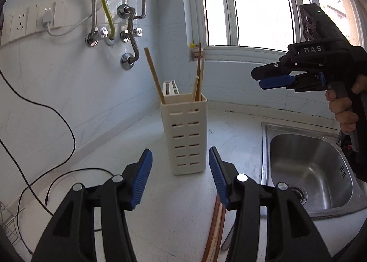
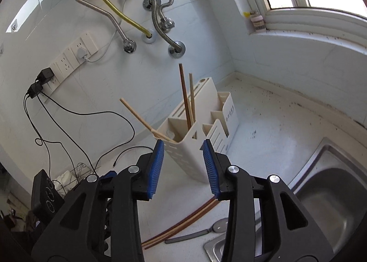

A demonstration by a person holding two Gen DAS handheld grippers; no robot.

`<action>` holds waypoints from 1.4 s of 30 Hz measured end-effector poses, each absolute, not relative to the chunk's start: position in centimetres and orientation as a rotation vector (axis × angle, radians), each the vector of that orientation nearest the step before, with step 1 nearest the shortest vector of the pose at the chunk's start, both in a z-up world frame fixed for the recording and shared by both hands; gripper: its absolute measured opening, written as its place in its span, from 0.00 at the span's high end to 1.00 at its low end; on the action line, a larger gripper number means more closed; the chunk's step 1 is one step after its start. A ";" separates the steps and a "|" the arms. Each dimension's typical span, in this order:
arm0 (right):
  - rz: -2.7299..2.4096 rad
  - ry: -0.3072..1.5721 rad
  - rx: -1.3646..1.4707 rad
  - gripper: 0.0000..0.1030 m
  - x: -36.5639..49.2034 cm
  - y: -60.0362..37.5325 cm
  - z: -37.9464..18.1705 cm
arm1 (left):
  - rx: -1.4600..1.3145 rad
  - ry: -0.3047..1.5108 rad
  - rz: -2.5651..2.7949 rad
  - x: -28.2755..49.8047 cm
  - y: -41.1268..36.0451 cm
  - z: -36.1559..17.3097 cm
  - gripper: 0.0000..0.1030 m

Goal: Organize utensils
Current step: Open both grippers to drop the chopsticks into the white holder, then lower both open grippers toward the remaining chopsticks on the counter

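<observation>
Both the left gripper (image 1: 180, 175) and right gripper (image 2: 183, 168) hang with fingers apart and empty, so a clumsy grab at the chopsticks (image 2: 183, 225) on the tabletop (image 1: 114, 147) could nudge them into the sink (image 1: 309, 170) or tip the holder (image 1: 185, 133).

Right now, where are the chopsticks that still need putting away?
The loose chopsticks lie flat on the counter in front of the cream utensil holder, just left of the sink.
</observation>
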State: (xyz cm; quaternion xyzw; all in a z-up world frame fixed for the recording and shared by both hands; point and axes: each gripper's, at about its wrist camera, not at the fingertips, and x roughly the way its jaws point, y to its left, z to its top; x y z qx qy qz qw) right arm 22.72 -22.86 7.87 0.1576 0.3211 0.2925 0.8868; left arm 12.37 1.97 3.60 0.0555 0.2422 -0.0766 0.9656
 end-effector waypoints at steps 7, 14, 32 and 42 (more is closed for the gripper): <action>0.533 0.840 0.360 0.65 23.3 -22.7 0.9 | 0.145 0.693 -0.175 10.1 2.9 -0.1 0.51; 0.516 0.941 0.326 0.66 23.6 -20.6 -4.4 | 0.131 0.815 -0.244 7.1 4.1 -3.4 0.51; 0.428 1.048 0.286 0.78 26.5 -18.1 -8.3 | 0.148 0.955 -0.250 6.7 5.6 -6.3 0.60; 0.433 1.060 0.285 0.78 26.5 -18.0 -8.6 | 0.195 0.993 -0.278 7.0 4.7 -6.8 0.60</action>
